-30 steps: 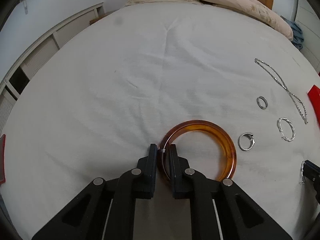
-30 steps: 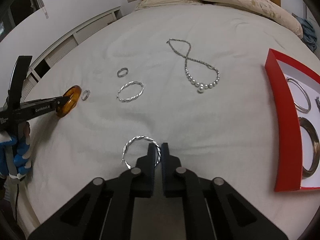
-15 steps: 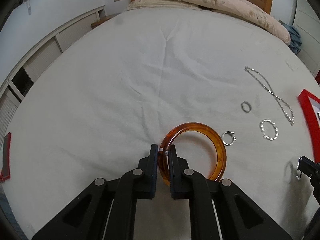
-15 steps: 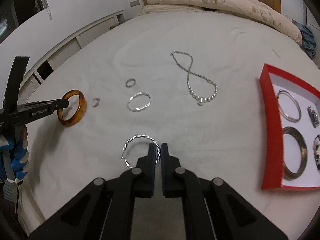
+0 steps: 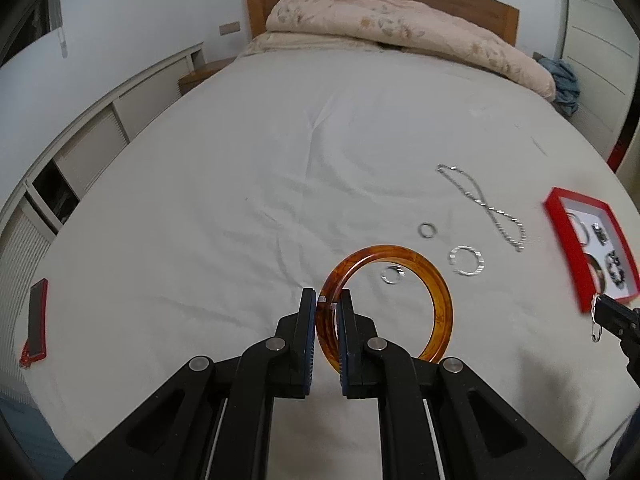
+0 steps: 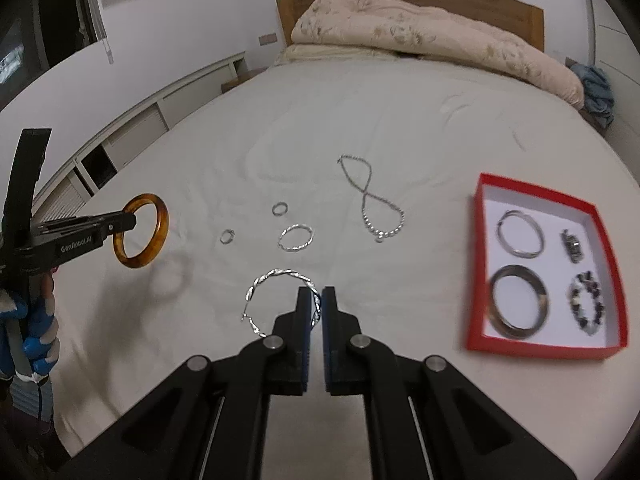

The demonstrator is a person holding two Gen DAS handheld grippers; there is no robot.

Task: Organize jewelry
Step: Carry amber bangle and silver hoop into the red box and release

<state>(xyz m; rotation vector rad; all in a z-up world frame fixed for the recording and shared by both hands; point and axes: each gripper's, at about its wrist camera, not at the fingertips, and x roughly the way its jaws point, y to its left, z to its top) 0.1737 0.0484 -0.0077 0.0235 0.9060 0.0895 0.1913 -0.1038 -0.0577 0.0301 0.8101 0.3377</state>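
The bed [image 6: 280, 140] carries a white sheet. Lying on it: a beaded necklace [image 6: 374, 204] in a figure-eight, two small rings [image 6: 279, 208] [image 6: 227, 236], a twisted silver hoop [image 6: 295, 237], an open red box [image 6: 476, 264], a folded quilt [image 6: 420, 44] at the headboard, and a red-cased phone [image 5: 37, 320] near the left edge.

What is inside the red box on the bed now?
The red cardboard box holds a thin silver bangle, a wide dark bangle, a beaded bracelet and a small dark piece. Nothing inside is covered.
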